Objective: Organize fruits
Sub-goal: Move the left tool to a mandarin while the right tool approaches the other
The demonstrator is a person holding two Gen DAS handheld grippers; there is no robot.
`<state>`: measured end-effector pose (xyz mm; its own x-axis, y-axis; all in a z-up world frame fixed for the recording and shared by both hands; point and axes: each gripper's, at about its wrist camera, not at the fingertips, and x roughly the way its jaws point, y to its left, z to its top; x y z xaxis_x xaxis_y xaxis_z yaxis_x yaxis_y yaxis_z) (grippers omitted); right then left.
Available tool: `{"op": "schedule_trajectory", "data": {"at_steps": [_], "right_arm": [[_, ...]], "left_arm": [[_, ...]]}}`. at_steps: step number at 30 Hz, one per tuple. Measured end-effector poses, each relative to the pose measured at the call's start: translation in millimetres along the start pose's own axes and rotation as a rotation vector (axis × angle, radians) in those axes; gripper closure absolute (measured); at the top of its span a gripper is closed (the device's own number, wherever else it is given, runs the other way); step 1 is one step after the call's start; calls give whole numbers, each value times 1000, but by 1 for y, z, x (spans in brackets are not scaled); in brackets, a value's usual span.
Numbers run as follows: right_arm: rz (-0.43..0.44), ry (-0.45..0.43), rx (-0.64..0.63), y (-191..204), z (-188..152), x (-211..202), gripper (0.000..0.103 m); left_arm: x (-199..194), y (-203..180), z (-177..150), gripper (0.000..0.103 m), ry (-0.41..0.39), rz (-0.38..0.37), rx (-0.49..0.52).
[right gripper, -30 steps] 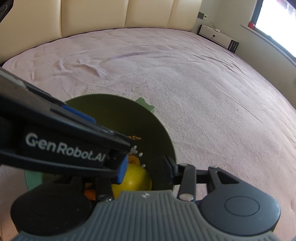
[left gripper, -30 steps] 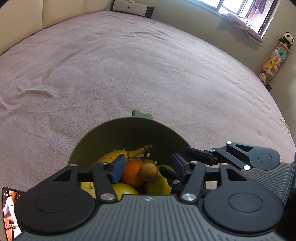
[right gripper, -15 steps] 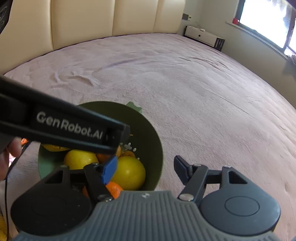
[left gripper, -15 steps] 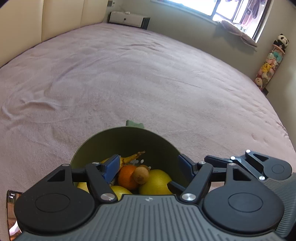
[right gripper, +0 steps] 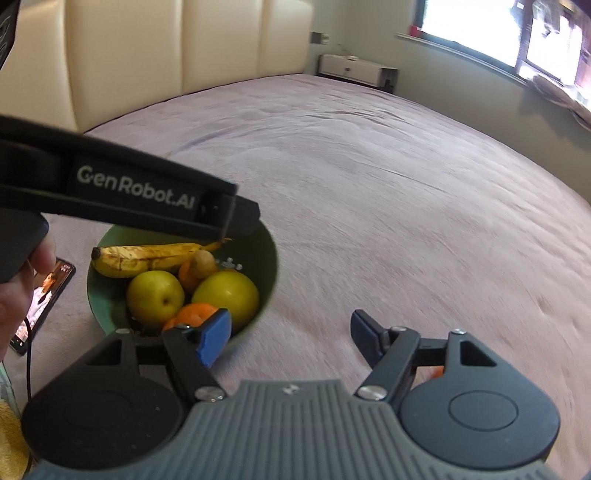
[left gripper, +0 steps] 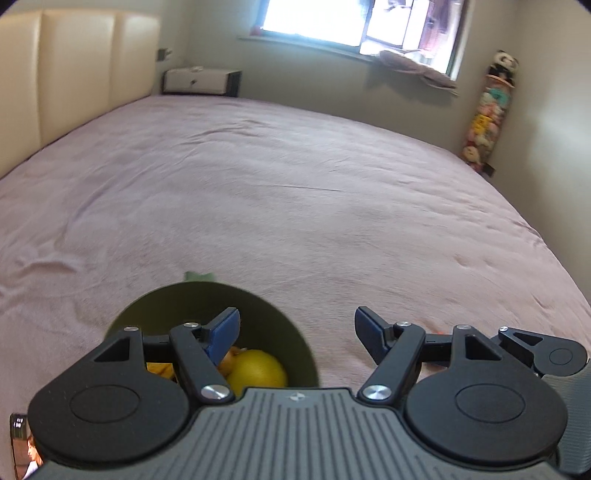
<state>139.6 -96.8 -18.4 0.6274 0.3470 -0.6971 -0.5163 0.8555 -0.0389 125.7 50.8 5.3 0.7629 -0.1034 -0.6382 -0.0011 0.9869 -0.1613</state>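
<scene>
Both the left claw [left gripper: 297,334] and right claw [right gripper: 290,334] gape empty beside the green bowl [right gripper: 271,258], seemingly holding a banana [right gripper: 144,256] and apples.

**Green bowl of fruit on a big pink bed**

The left gripper [left gripper: 295,332] is wide open, with nothing between its two blue tips. Its left tip hangs over a green bowl [left gripper: 280,325]. The bowl sits on a pink blanket [left gripper: 295,192] that covers a big bed. Inside the bowl is a round yellow fruit [left gripper: 258,371], and a bit of something brown shows beside it. The gripper hides the rest of the bowl. Part of the right gripper [left gripper: 546,354] peeks in at the far right. A phone [left gripper: 22,446] lies at the bottom left corner. Far away there is a bright window [left gripper: 354,22], a small white cabinet [left gripper: 201,82] and a tall stack of soft toys [left gripper: 487,110].
</scene>
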Motion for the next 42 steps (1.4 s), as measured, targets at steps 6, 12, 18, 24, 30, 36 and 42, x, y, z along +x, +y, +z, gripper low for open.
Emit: {"op": "schedule_trajectory", "data": {"at_steps": [6,12,18,24,30,36,42], "right_arm": [[-80,6,82,-25,-29,-14,30],[-208,38,119,-45,-54,-13,30],[-241,52,192,-64,-69,-9,30],[-293,54,209,-77,-72,8,30],[-333,34,282,-103,-77,17,31],[-418,37,253,-117,-78,23,31],[-405,36,286,-131,-82,29,31]], "left_arm": [[1,-30,-11,19,-8,-72,57],[7,-60,-27,19,-4,-135,137],[19,-77,-39,20,11,-158,180],[36,-87,-42,20,33,-133,192],[59,-99,-41,22,56,-134,216],[79,-106,-42,25,83,-147,199],[92,-114,-41,27,69,-133,211]]}}
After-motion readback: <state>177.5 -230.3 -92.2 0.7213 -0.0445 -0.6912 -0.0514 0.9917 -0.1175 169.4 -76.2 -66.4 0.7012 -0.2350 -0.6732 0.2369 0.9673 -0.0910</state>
